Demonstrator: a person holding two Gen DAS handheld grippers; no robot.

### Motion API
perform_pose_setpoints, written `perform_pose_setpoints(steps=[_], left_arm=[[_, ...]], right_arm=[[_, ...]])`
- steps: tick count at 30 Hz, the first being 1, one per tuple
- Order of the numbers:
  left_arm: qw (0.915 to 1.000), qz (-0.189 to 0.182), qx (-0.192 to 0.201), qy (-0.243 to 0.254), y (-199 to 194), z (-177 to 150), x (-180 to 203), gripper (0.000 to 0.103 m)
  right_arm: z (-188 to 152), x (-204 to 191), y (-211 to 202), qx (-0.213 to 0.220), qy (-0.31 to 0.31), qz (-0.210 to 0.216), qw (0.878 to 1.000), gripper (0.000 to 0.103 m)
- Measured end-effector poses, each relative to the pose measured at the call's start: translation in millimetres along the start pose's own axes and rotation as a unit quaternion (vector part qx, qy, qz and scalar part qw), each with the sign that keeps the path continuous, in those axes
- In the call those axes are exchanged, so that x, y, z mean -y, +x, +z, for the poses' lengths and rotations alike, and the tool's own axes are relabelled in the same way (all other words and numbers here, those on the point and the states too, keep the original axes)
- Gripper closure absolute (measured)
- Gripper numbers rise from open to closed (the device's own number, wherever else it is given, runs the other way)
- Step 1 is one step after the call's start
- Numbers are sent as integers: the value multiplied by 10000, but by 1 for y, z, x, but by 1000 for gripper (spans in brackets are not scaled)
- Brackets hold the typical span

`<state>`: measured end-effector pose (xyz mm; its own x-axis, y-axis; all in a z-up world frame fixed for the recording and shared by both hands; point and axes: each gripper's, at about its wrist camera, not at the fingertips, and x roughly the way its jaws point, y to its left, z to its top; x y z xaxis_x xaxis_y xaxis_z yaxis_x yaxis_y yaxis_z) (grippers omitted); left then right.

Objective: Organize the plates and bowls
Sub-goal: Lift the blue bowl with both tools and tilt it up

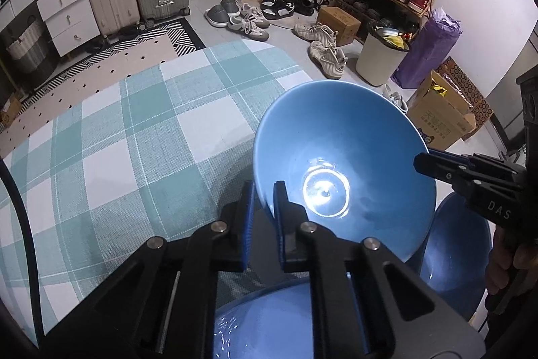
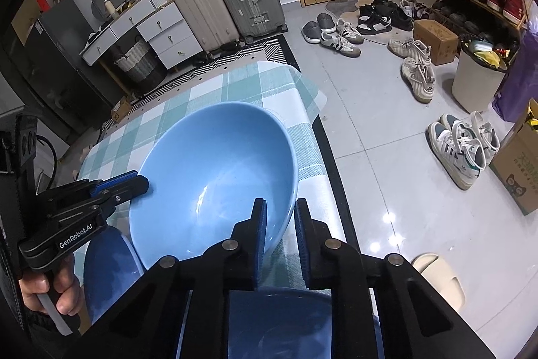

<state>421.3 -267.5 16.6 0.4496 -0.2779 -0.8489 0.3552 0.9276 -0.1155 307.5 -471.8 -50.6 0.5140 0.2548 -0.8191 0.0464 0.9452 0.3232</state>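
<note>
Two tools hold one light blue bowl [image 1: 343, 164] between them, lifted and tilted above the checked surface [image 1: 134, 130]. The left tool [image 1: 264, 190] pinches the bowl's near rim, one pad inside and one outside. The right tool [image 2: 280, 207] straddles the opposite rim in its own view, but there its outer pad appears to stand a little off the wall, so I cannot tell whether it truly clamps or only brackets the edge.

Below the tilted bowl, darker blue dishes wait: one [image 1: 262, 322] directly beneath the left tool, another [image 1: 454, 258] off toward the right tool. From the right wrist view the same two show as one [image 2: 279, 322] under the tool and one [image 2: 107, 268] at its left.

Glazed ceramic held only at thin rims is likely to slide. If the right tool is not closed firmly, the bowl could pivot on the left pinch and drop onto the dishes below, chipping both. It also hangs near the surface's edge by the tiled floor [image 2: 386, 164], so a slip outward could mean a fall and breakage.
</note>
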Motion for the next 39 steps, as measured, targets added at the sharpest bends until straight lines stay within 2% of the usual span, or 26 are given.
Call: perform_pose_setpoints(steps=[8, 23, 39], left_arm=[[10000, 10, 33, 31, -1, 0, 2, 95], [9991, -5, 382, 190, -21, 9, 20, 94], [9968, -22, 777, 204, -77, 7, 30, 94]], right_arm=[[0, 0, -1, 45, 29, 12, 10000, 85], [2, 3, -22, 378, 77, -41, 9992, 85], [2, -16, -78, 829, -115, -51, 9965, 85]])
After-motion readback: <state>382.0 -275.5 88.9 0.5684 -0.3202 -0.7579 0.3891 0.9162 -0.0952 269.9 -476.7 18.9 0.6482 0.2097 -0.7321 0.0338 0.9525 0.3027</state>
